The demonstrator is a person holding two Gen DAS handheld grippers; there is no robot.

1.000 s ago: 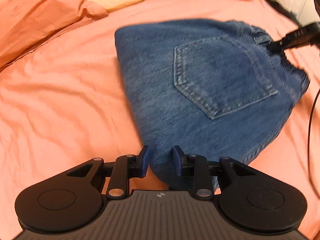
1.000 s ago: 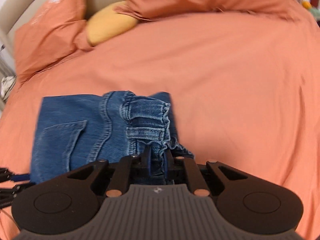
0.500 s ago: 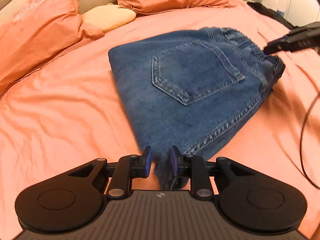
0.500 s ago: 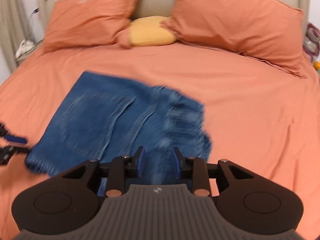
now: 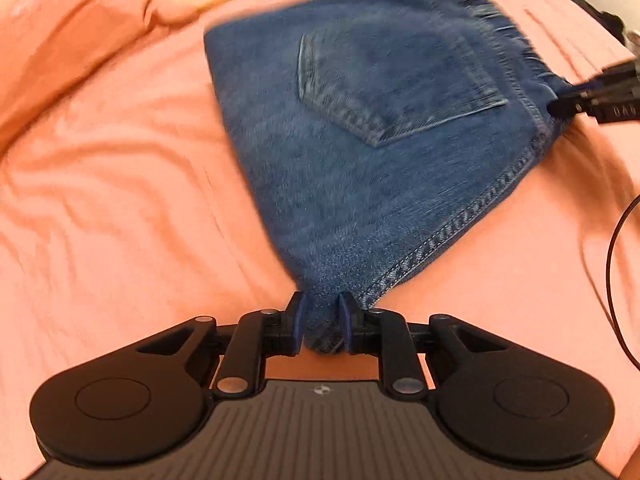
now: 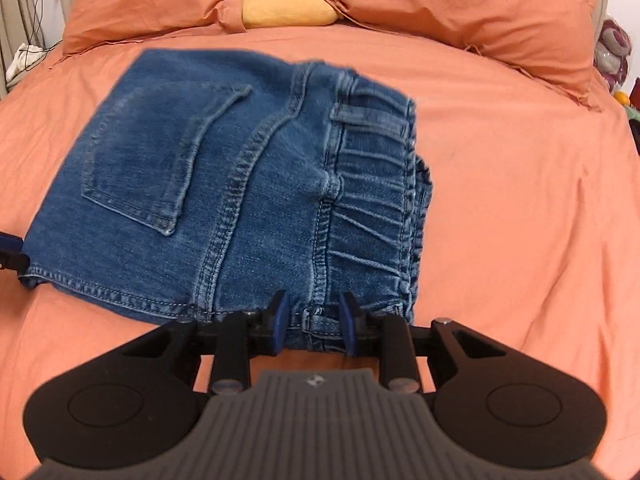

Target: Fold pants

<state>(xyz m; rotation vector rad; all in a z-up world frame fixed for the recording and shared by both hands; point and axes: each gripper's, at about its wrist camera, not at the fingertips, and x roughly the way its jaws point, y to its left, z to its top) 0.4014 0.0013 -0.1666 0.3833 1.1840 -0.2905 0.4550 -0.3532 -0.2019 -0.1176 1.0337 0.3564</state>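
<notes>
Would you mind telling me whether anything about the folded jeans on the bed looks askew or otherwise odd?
Nothing is damaged or spilled. The folded jeans lie slanted across the orange bedsheet, not squared to the pillows, and the elastic waistband layers splay slightly.

The blue denim pants (image 6: 224, 184), folded into a compact rectangle with a back pocket and gathered elastic waistband facing up, lie flat on the orange bedsheet (image 6: 520, 200), below the pillows.

Bedroom: orange-sheeted bed (image 6: 500, 200) with pillows (image 6: 460, 4).
</notes>
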